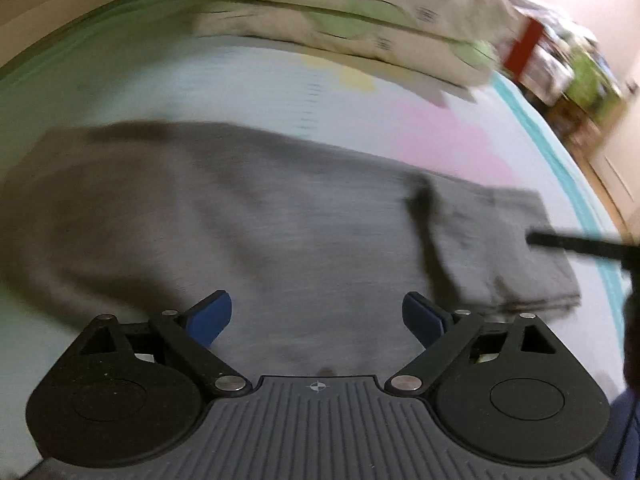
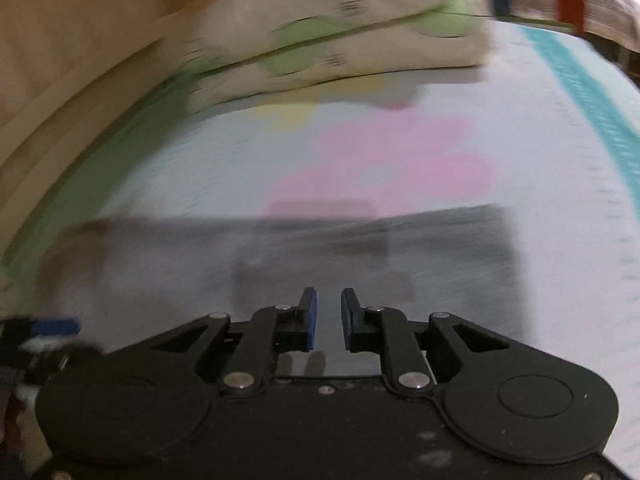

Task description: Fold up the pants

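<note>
Lying flat across a pale bedsheet with pink and yellow patches, the grey fabric pants stretch from the left side of the left wrist view to a folded, squared-off end at the right. Both pictures are smeared by motion, so fine detail of the cloth cannot be read.

The left gripper hangs above the near edge of the pants with its blue-padded fingers spread wide apart; nothing sits between them, and the grey cloth shows in the gap beneath. At the right edge of that view a dark, thin bar reaches in over the folded end of the pants; what it belongs to cannot be told.

The right gripper points down at the same grey pants, whose far edge runs straight across the sheet just ahead of its tips. Its two blue pads stand a narrow way apart, with no cloth caught between them; bare fabric shows through the slit.

Beyond the pants, well apart from both tools, two cream pillows with green patches lie stacked at the head of the bed. A teal stripe borders the sheet's right side.
</note>
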A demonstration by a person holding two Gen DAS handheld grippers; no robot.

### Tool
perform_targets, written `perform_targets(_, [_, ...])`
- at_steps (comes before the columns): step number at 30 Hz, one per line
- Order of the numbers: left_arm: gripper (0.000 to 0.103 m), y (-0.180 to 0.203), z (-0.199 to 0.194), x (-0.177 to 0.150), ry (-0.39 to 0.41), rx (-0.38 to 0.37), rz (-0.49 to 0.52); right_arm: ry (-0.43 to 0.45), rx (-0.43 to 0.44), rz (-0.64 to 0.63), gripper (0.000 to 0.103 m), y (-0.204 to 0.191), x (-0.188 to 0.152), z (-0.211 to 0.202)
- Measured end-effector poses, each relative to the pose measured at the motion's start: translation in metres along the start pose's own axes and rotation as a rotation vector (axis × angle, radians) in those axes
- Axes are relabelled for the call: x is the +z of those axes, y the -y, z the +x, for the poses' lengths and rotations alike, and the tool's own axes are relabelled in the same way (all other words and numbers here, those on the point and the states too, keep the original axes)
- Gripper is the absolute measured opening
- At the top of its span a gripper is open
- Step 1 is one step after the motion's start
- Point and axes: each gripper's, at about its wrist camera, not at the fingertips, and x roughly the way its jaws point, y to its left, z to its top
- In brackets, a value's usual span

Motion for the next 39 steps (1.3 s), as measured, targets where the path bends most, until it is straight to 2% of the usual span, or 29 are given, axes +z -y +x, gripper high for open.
perform_targets(6, [0.094,-0.061,-0.022,-0.017,0.028,0.037,-0.155,-0.075,0.155,-0.121,0.019,-0.090,-0.036,0.011])
perform_targets(11, [0.095,-0.094,-0.022,-0.026,0.025,0.039,-0.230,-0.125,0.221,-0.176,0.020,-0.145,-0.056,0.024])
perform_targets(14, [0.099,-0.108,-0.016,-0.027,0.022,0.020,-0.276,-0.149,0.236,-0.200,0.022,-0.167,-0.064,0.032])
perform_targets(18, [0.102,-0.124,-0.010,-0.028,0.048,-0.031,-0.317,-0.226,0.203,-0.237,0.026,-0.182,-0.081,0.055])
perform_targets(23, [0.102,-0.139,-0.004,-0.021,0.136,-0.061,-0.404,-0.184,0.183,-0.331,0.026,-0.186,-0.094,0.050])
perform_targets(27, [0.102,-0.152,0.005,-0.012,0.174,-0.088,-0.464,-0.198,0.198,-0.312,0.026,-0.184,-0.092,0.053])
perform_targets(32, [0.102,-0.163,0.019,0.007,0.165,-0.114,-0.534,-0.193,0.204,-0.315,0.026,-0.195,-0.091,0.058])
perform_targets(39, [0.102,-0.172,0.033,0.030,0.134,-0.132,-0.609,-0.192,0.224,-0.300,0.026,-0.190,-0.091,0.057])
